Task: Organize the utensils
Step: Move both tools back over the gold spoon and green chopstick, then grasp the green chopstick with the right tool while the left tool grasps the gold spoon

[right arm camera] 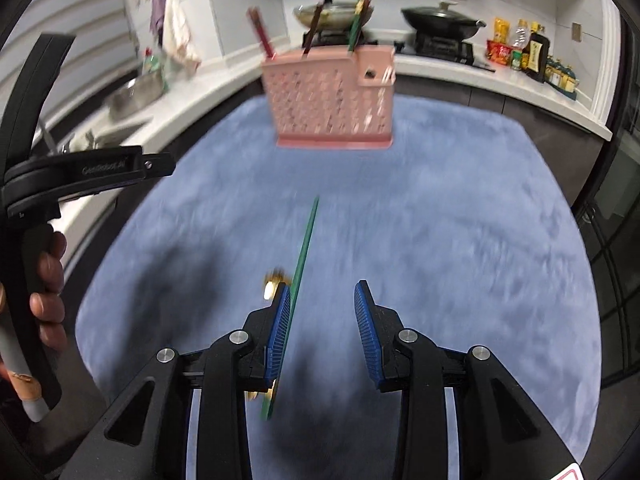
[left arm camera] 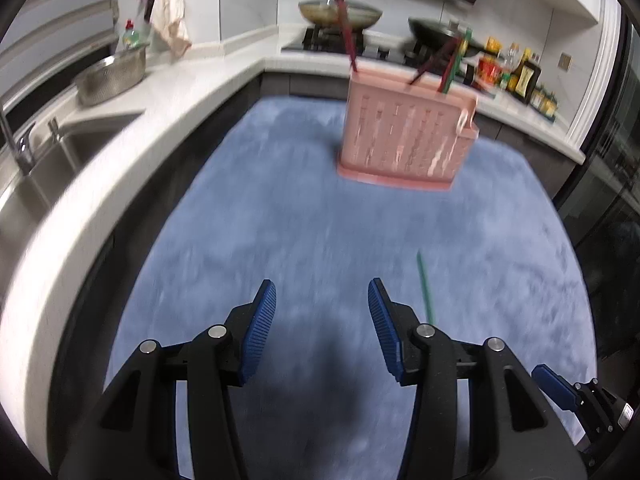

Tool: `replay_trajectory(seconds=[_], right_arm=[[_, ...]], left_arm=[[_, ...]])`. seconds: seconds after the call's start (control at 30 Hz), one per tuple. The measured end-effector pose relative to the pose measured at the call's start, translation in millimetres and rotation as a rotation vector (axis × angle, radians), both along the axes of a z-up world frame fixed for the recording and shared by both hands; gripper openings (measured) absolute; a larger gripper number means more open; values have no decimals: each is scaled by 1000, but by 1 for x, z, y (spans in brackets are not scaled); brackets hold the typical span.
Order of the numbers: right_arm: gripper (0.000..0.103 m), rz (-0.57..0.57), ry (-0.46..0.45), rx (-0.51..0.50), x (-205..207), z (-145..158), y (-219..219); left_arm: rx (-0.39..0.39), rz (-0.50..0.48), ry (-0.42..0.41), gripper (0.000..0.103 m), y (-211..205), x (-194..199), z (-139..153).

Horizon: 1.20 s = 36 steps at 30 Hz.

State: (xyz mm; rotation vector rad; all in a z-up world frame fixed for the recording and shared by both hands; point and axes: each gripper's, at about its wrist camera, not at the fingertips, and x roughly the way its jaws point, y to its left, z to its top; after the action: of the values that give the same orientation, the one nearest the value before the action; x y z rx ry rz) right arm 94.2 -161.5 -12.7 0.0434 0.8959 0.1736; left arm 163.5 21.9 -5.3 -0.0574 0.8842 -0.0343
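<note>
A pink slotted utensil holder point(left arm camera: 406, 132) stands on the blue mat point(left arm camera: 304, 216), with red and green chopsticks sticking out of its top; it also shows in the right wrist view point(right arm camera: 334, 106). My left gripper point(left arm camera: 322, 294) is open and empty over the mat. A green chopstick point(right arm camera: 302, 264) lies against the inner face of the left finger of my right gripper point(right arm camera: 322, 294), whose jaws stand wide open; its tip shows in the left wrist view point(left arm camera: 425, 288). A small gold object point(right arm camera: 272, 282) sits beside that finger.
A white counter point(left arm camera: 120, 152) wraps the left and back, with a sink point(left arm camera: 36, 176) and a steel colander point(left arm camera: 112, 76). Pans sit on the stove point(right arm camera: 440, 24). Sauce bottles point(left arm camera: 520, 76) stand at the back right. The other hand-held gripper's handle point(right arm camera: 36, 208) is at left.
</note>
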Motion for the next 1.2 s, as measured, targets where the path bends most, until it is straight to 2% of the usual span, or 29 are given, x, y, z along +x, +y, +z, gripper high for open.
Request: replay_trajectory(seconds=[0.2, 0.47, 0.53, 0.7, 0.93, 1.07, 1.2], right_arm=[[33, 46, 53, -3, -21, -26, 19], [31, 52, 108, -1, -31, -52, 28], [30, 49, 114, 3, -31, -55, 29], [20, 48, 126, -1, -28, -62, 30], [18, 59, 134, 9, -25, -66, 33], [9, 57, 137, 2, -22, -70, 33], [7, 34, 139, 9, -20, -70, 26]], left_arm=[[15, 12, 76, 46, 5, -30, -34], [27, 3, 124, 46, 6, -53, -57], [26, -1, 131, 46, 5, -56, -60], [27, -7, 145, 47, 3, -58, -64], [33, -20, 153, 50, -2, -60, -67], [38, -34, 160, 50, -6, -61, -69], [42, -46, 166, 50, -10, -61, -70]])
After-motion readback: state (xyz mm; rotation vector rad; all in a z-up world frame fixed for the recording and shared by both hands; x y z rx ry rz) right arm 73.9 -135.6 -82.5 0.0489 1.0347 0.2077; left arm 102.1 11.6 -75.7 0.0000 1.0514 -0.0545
